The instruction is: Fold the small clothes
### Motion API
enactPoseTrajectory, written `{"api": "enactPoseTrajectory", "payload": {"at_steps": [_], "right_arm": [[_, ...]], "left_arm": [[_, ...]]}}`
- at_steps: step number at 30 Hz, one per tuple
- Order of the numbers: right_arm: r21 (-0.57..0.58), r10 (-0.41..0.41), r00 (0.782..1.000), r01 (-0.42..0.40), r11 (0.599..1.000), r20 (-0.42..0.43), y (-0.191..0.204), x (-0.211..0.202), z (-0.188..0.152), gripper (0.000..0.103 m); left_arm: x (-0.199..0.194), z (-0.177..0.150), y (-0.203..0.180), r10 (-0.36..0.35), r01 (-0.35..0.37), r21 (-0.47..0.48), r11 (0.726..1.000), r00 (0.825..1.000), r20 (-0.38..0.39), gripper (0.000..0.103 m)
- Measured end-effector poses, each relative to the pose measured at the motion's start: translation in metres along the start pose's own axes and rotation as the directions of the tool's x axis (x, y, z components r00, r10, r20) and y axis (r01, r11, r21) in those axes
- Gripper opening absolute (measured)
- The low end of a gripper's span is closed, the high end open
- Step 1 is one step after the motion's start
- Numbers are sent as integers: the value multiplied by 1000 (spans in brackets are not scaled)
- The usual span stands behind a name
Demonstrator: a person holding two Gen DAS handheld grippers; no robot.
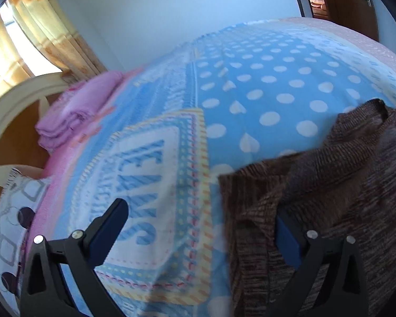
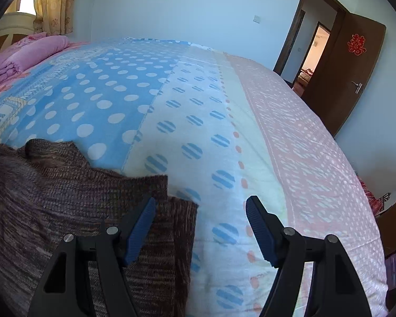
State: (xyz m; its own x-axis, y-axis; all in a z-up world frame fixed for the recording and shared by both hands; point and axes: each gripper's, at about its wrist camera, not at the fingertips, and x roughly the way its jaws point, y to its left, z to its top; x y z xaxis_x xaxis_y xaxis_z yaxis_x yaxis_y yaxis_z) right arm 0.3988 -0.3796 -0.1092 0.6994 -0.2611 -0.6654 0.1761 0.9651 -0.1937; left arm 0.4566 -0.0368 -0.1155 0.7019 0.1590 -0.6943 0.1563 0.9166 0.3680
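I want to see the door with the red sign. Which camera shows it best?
The right wrist view. There the brown door stands open at the right with its red sign and handle in full sight. The left wrist view catches only a brown sliver of it at the top right corner, with no sign visible.

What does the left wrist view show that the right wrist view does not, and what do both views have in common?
Only the left wrist view shows the patterned pillow at the bed's edge and the large blue letters on the blanket.

Only the right wrist view shows the open brown door with a red paper decoration, and the pink dotted sheet.

Both show the brown knitted garment lying on the blue dotted blanket, the folded pink cloth, the curtain, and an open gripper holding nothing.
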Motion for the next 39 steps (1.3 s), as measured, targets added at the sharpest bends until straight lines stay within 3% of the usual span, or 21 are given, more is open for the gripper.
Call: {"api": "enactPoseTrajectory", "payload": {"at_steps": [3,10,13,17,21,22,23,25,31,37,39], "right_arm": [[10,53,998,-54,999,16,8,-10,-10,72],[-27,70,998,-70,997,9,9,-22,-29,72],[36,88,996,-87,996,-24,-12,-21,-38,72],[101,144,988,-138,985,-53,-25,-27,-55,72],[62,201,975,-196,979,-95,-8,-35,-75,72],[37,193,976,-190,981,-105,-2,-34,-77,68],[19,178,978,-177,984,-106,2,-33,-79,57],[19,171,978,-170,985,-117,3,-28,-78,50],[55,182,978,-177,983,-106,-3,-21,-69,50],[135,250,967,-241,961,-55,-14,-12,-39,50],[144,249,968,-241,960,-36,-13,-4,-28,50]], "left_arm": [[11,6,2,-104,100,-54,994,990,-91,103],[31,11,30,-83,42,-217,975,979,-184,103],[39,-1,49,-118,63,-266,962,973,-199,103],[48,-14,53,-225,147,-314,938,947,-230,103],[40,-4,38,-202,138,-282,949,956,-214,103],[39,1,35,-196,132,-279,951,957,-216,103],[38,6,32,-190,127,-278,952,958,-214,103],[33,20,29,-173,113,-278,954,964,-202,103],[41,41,50,-66,-40,-349,936,956,-286,103],[26,20,79,70,-158,-392,906,971,-230,103],[17,8,76,69,-149,-393,907,975,-211,103]]}}
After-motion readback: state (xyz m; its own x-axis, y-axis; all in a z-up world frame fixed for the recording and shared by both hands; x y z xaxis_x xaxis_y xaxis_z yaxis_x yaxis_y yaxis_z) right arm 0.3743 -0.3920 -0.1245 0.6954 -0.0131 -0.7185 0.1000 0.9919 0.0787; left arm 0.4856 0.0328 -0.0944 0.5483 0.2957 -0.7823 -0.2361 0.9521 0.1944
